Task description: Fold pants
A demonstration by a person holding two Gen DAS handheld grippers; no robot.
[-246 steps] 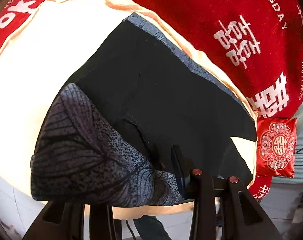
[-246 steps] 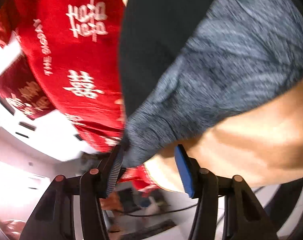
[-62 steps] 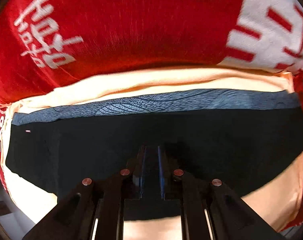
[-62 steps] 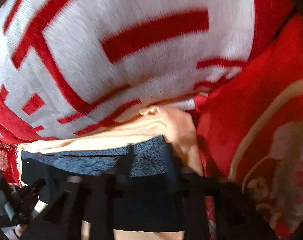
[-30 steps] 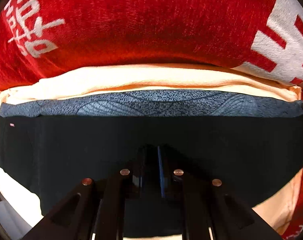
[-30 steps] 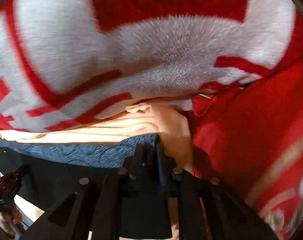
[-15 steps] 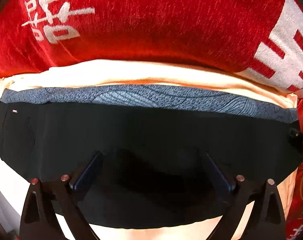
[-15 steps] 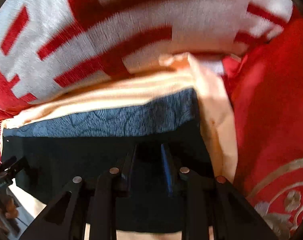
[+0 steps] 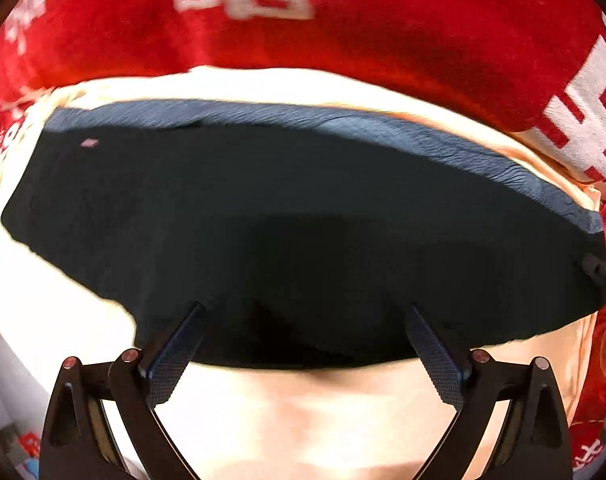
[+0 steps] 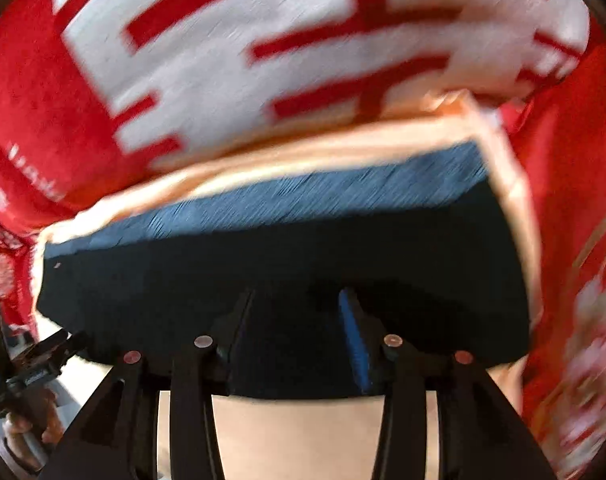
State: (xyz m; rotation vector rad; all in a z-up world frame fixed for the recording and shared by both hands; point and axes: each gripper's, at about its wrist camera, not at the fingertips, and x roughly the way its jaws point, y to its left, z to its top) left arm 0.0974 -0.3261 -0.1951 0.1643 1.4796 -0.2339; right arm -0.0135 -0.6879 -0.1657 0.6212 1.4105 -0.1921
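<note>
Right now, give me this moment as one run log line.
stage: fold laid down | pants: folded flat on cream sheet | left gripper: open, empty | right gripper: open, empty | background: red blanket

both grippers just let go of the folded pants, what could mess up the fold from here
1. The left gripper is open, but its fingertips overlap the near edge of the black pants; pulling back low could snag and drag that edge.
2. The right gripper looks only partly open over the same edge, so cloth may catch between its fingers.
3. The patterned grey layer peeks past the far edge, so the layers look slightly misaligned; a further fold could worsen it.
</note>
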